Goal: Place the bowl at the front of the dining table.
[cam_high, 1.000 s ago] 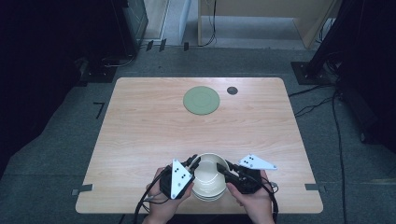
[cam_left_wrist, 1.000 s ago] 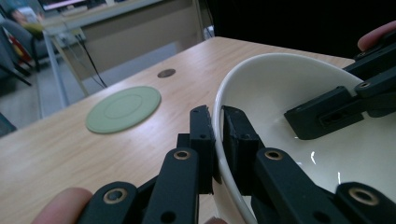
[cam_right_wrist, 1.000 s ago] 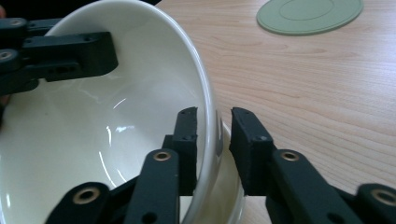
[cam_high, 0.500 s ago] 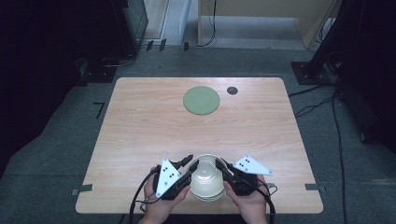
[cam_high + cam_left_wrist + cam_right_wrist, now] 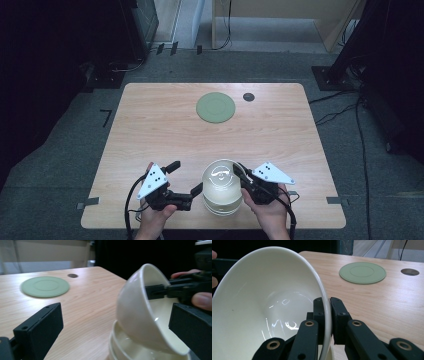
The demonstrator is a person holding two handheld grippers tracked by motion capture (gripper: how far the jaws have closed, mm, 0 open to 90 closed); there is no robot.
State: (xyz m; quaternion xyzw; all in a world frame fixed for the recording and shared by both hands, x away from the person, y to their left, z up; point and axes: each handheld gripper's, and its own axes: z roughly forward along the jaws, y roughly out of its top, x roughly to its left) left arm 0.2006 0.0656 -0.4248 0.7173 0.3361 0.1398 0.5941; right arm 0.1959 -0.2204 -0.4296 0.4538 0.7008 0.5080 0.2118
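Tilting: top bowl (image 5: 140,312) mouth toward right gripper (image 5: 326,302).

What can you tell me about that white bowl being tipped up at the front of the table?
The top bowl is cream-white, glossy and ceramic-looking, round with a deep curved wall, and looks empty. It is tilted steeply on its side, its lower edge resting inside the bowls stacked beneath it. The right hand-held gripper pinches its rim, one jaw inside and one outside. The left hand-held gripper stands open beside it.

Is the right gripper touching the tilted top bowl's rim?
Touching. In the right gripper view, the right gripper has both jaws pressed onto the rim of the tilted bowl, one each side.
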